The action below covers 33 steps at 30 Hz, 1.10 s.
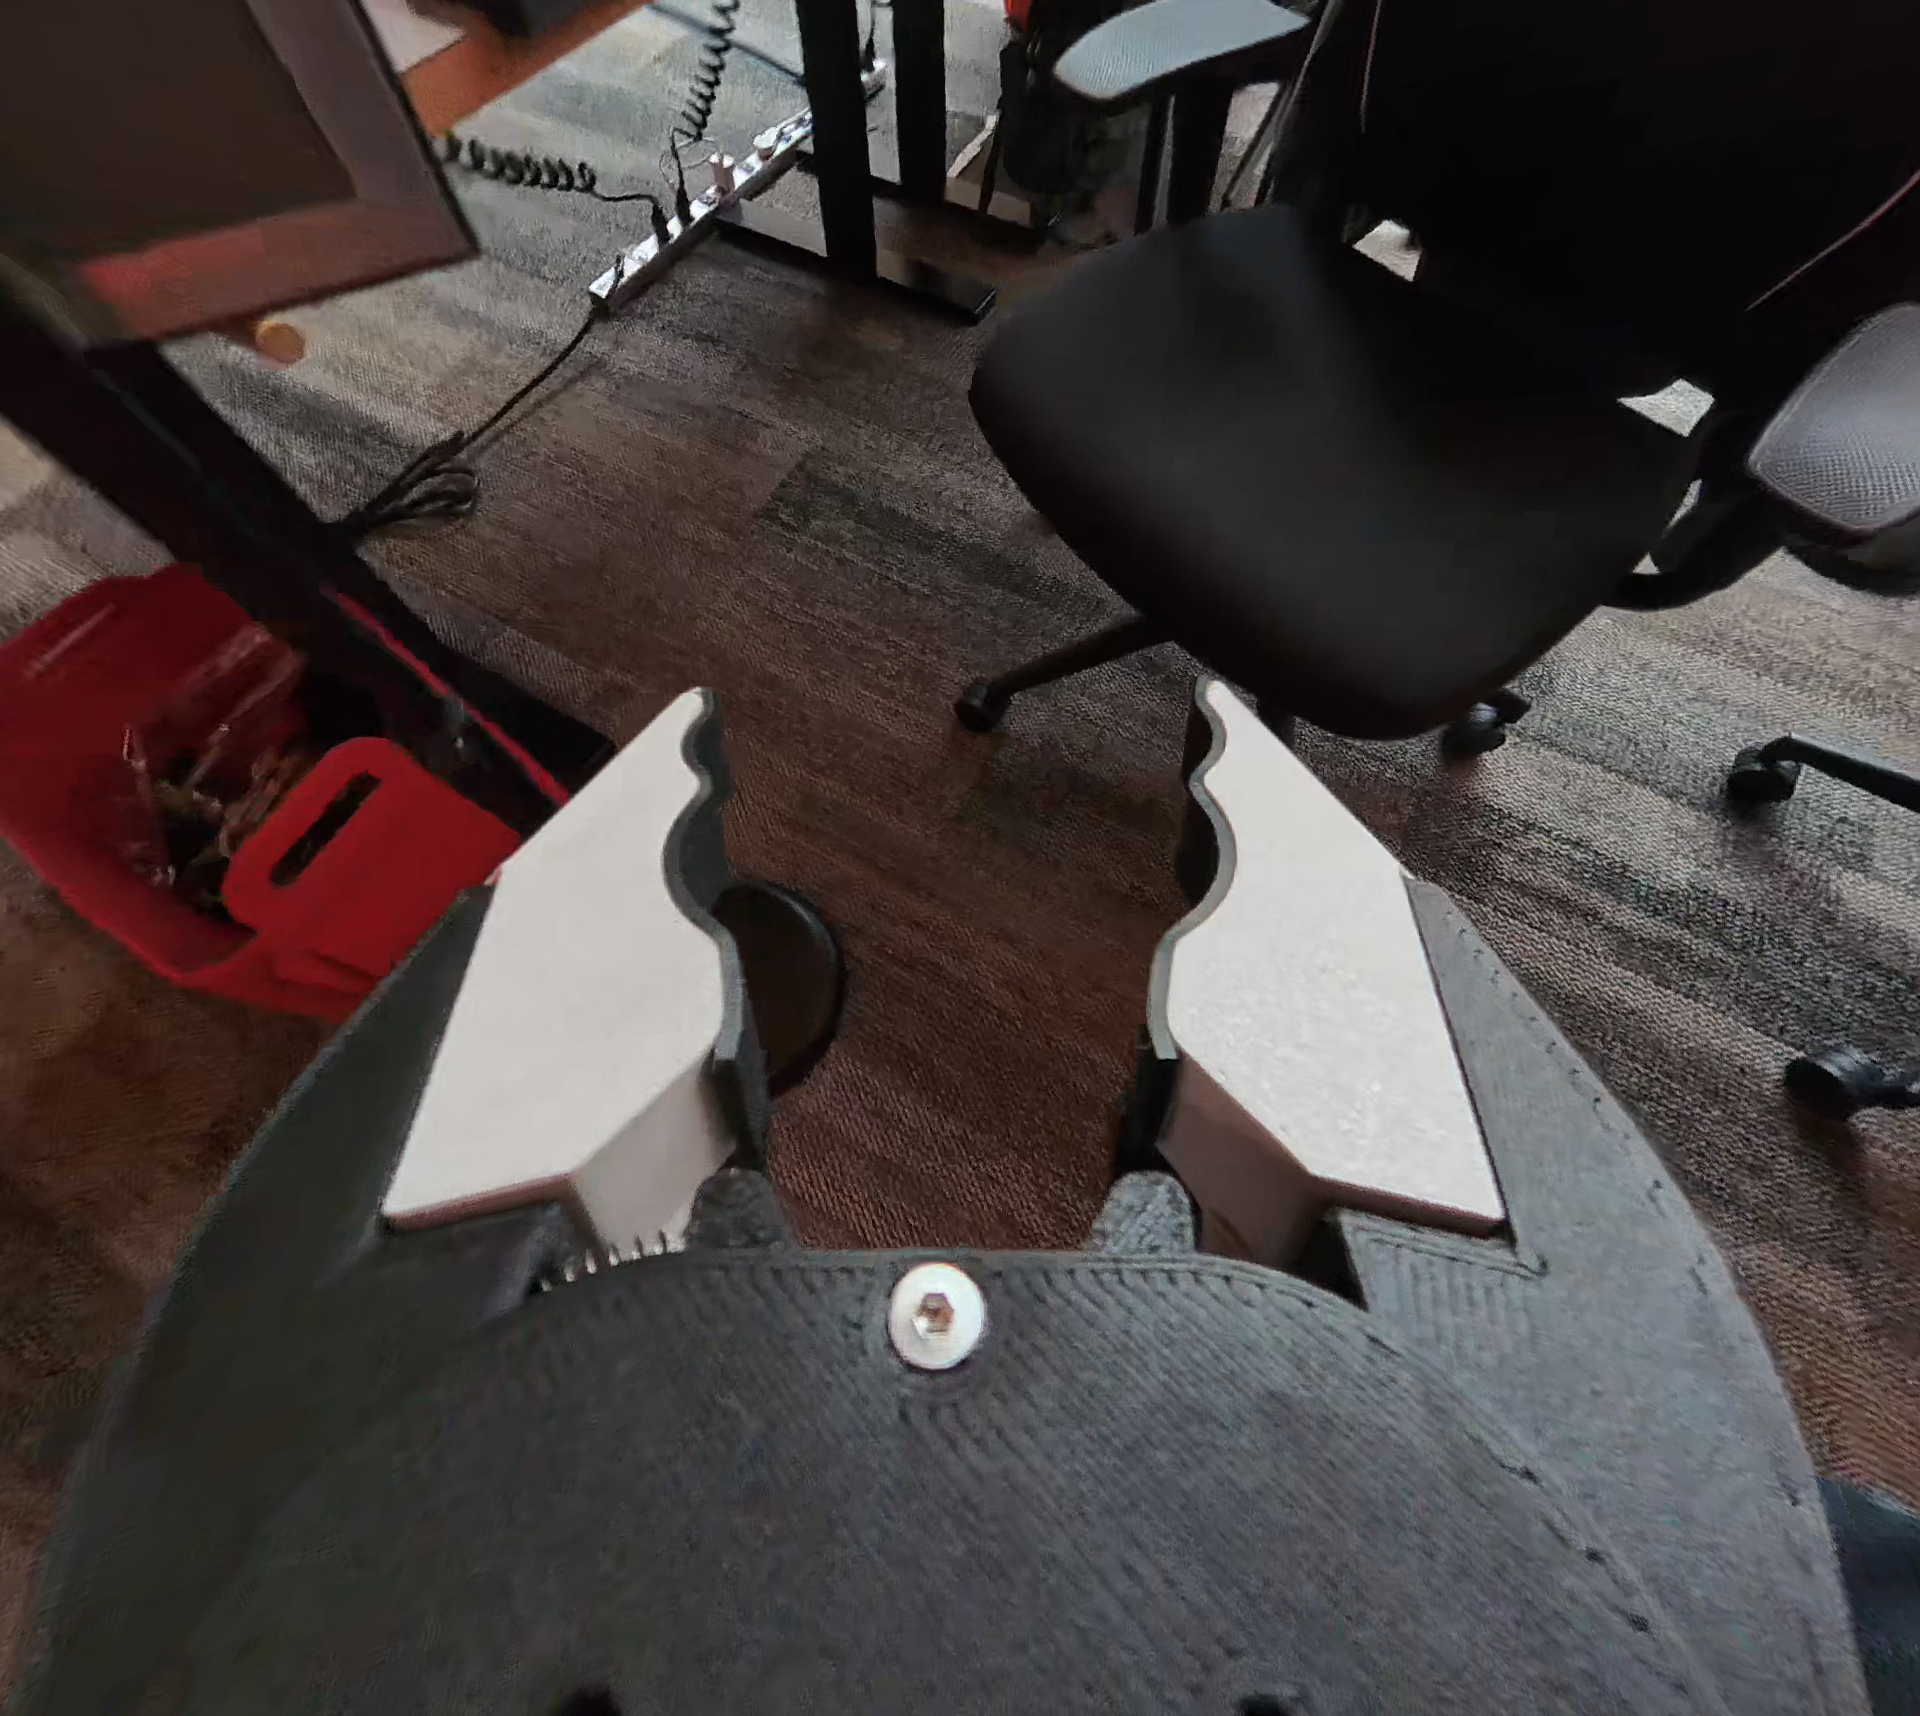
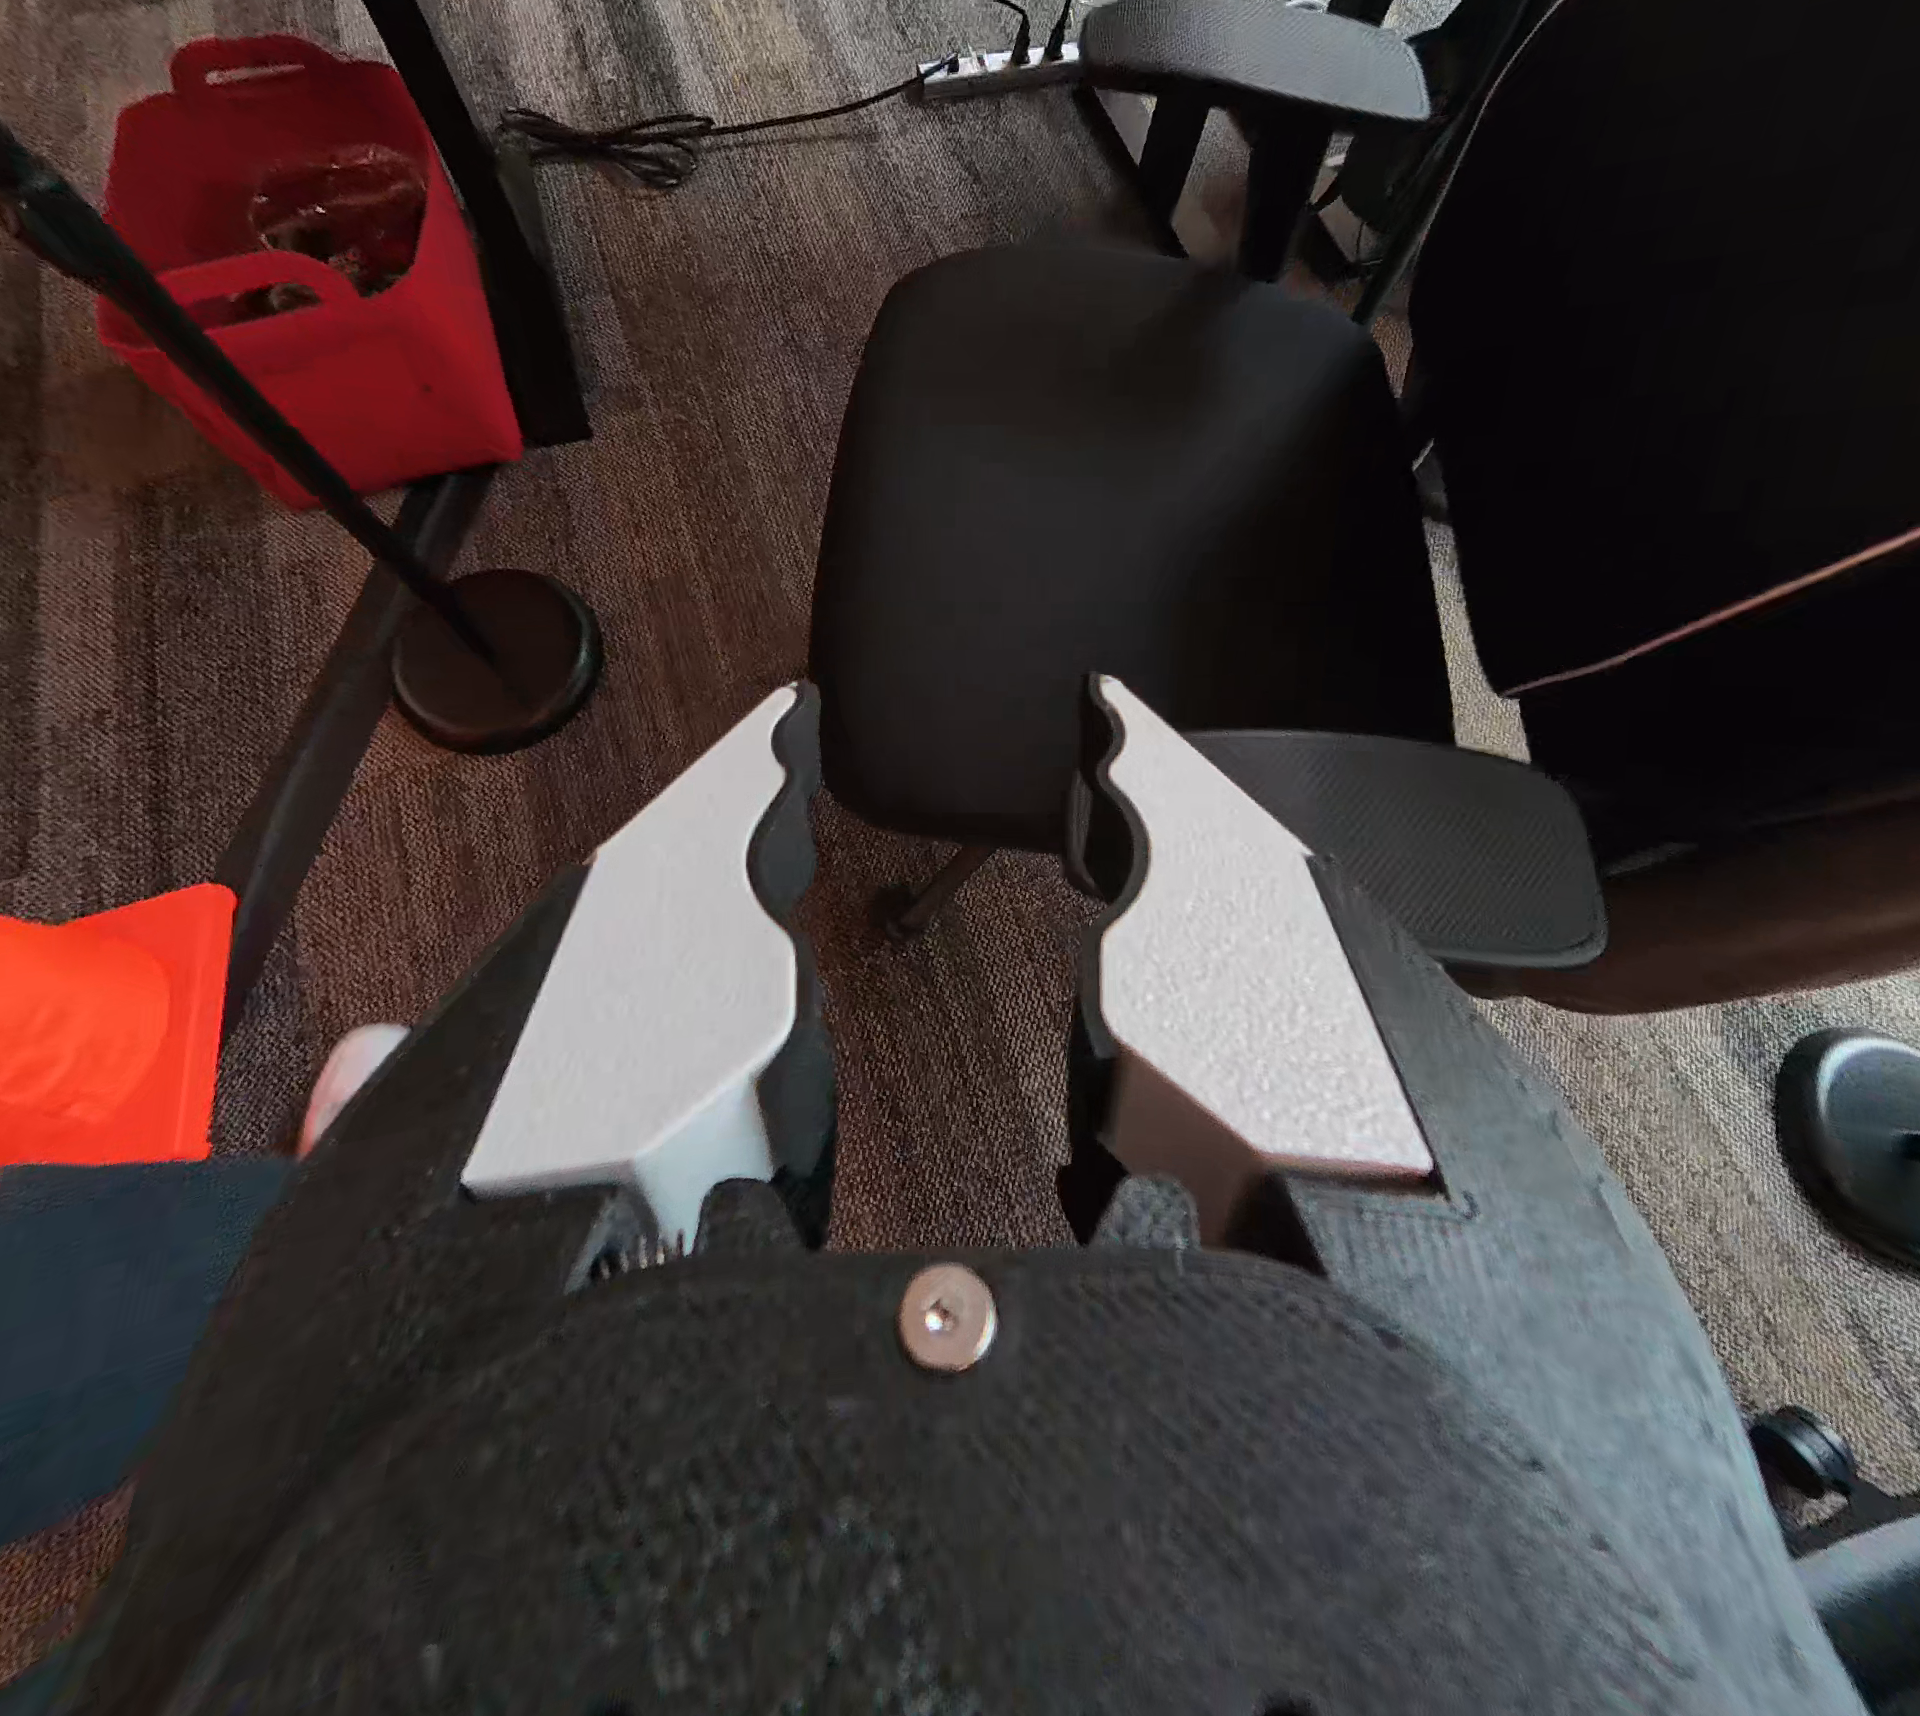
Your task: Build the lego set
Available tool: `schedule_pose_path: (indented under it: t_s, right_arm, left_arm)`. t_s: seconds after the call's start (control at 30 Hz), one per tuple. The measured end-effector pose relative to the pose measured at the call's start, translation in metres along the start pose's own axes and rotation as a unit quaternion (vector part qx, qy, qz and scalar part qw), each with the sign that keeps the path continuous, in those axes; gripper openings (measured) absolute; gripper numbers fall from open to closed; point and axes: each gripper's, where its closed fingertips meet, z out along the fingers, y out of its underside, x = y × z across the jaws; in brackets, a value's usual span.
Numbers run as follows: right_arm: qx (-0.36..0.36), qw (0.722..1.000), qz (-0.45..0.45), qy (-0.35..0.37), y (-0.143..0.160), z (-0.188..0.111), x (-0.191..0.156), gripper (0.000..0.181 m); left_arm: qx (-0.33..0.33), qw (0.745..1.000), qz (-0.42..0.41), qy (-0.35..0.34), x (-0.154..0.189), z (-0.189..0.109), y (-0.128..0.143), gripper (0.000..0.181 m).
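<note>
No lego pieces show in either view. My left gripper [image 1: 956, 710] is open and empty, with its white fingers [image 1: 582, 960] spread wide, pointing down at the carpet between a desk and an office chair [image 1: 1309, 461]. My right gripper [image 2: 951, 700] is open and empty too, held above the front edge of the black chair seat [image 2: 1101, 503]. Neither gripper touches anything.
A red bin [image 1: 208, 793] with clear bags in it stands on the carpet at left, and it also shows in the right wrist view [image 2: 312, 295]. A black stand base [image 2: 494, 658], desk legs [image 1: 831, 87], a power strip [image 1: 707, 201], cables and an orange thing [image 2: 94, 1022] are around.
</note>
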Motion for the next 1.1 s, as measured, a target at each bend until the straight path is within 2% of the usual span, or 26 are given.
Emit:
schedule_pose_path:
  t_s: [0.1,0.2,0.3,0.37,0.47,0.5,0.6,0.7,0.77,0.83,0.87,1.0,1.1]
  right_arm:
    - [0.002,1.000,0.000,0.022,-0.021,0.019,0.010,0.048]
    - [-0.019,0.999,0.025,0.043,-0.024,0.048,0.009,0.046]
    - [-0.041,0.996,0.033,0.065,-0.011,0.077,0.014,0.040]
    - [-0.071,0.994,0.040,0.075,0.007,0.089,0.023,0.040]
    - [-0.077,0.992,0.047,0.089,0.022,0.085,0.050,0.043]
    - [-0.081,0.992,0.032,0.087,0.026,0.081,0.062,0.049]
    - [-0.129,0.990,-0.053,0.026,0.044,0.070,0.096,0.072]
    - [-0.211,0.960,-0.166,-0.076,0.076,0.064,0.135,0.101]
    - [-0.253,0.934,-0.207,-0.144,0.098,0.069,0.156,0.108]
    - [-0.276,0.903,-0.232,-0.232,0.114,0.076,0.162,0.108]
    - [-0.288,0.890,-0.251,-0.248,0.120,0.083,0.172,0.108]
    - [-0.318,0.833,-0.289,-0.347,0.129,0.100,0.184,0.122]
    - [-0.327,0.793,-0.356,-0.371,0.136,0.120,0.198,0.140]
  left_arm:
    - [-0.008,0.998,0.041,0.043,0.001,0.038,-0.005,0.087]
    - [0.004,0.993,0.055,0.106,0.009,0.082,-0.004,0.081]
    - [0.025,0.981,0.063,0.181,0.025,0.122,-0.018,0.078]
    - [0.013,0.968,0.087,0.233,0.038,0.142,-0.028,0.078]
    - [-0.003,0.943,0.147,0.299,0.065,0.162,-0.047,0.079]
    - [-0.009,0.933,0.168,0.319,0.077,0.167,-0.053,0.081]
    - [-0.056,0.899,0.192,0.390,0.134,0.182,-0.059,0.085]
    - [-0.074,0.881,0.160,0.439,0.221,0.196,-0.068,0.092]
    - [-0.087,0.879,0.133,0.450,0.286,0.210,-0.065,0.091]
    - [-0.141,0.869,0.111,0.460,0.349,0.227,-0.047,0.095]
    - [-0.167,0.868,0.108,0.454,0.375,0.238,-0.036,0.102]
    - [-0.229,0.862,0.103,0.441,0.444,0.270,-0.009,0.111]
    - [-0.274,0.854,0.148,0.418,0.458,0.292,0.009,0.123]
